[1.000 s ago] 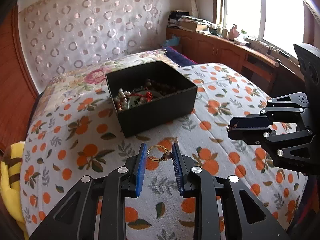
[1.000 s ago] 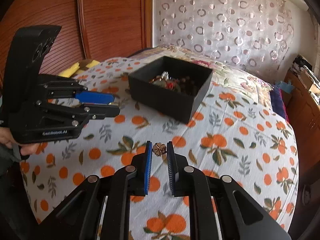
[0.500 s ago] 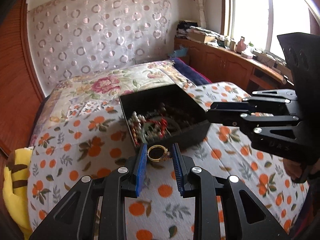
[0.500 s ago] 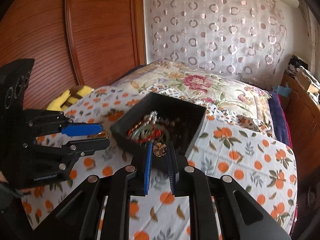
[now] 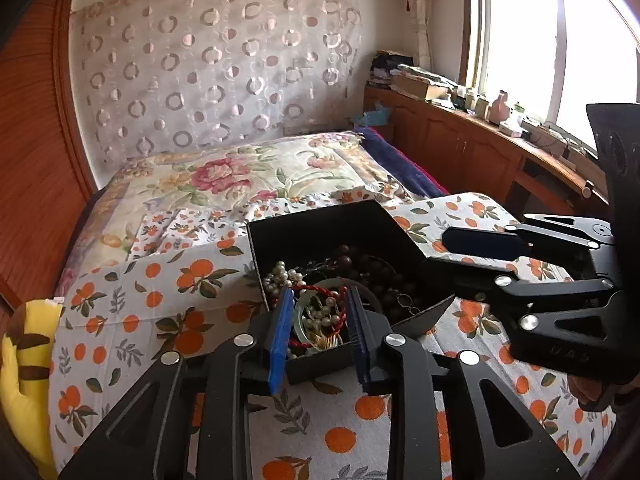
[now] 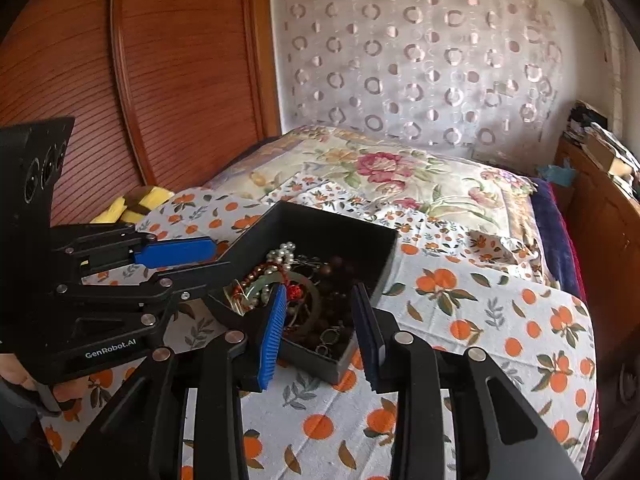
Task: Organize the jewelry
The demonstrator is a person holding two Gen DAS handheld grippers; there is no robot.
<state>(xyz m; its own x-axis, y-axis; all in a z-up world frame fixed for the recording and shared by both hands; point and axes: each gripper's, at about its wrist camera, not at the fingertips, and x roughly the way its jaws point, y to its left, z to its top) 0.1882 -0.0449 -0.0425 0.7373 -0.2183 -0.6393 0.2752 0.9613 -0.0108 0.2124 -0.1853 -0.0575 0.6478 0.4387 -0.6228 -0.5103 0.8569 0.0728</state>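
A black open box sits on the orange-print bedspread and holds several pieces of jewelry: white pearls, dark wooden beads, a red cord and a green bangle. My left gripper is open and empty over the box's near edge. My right gripper is open and empty over the box's near corner. Each gripper shows in the other's view, the right and the left, both at the box's sides.
A floral quilt lies behind the box. A yellow striped plush sits at the bed's left edge. Wooden cabinets with clutter run under the window on the right. A wooden sliding door stands on the left.
Both grippers moved forward over the box and opened. The gold ring left the left gripper and the flower-shaped piece left the right gripper; both are now out of the jaws.
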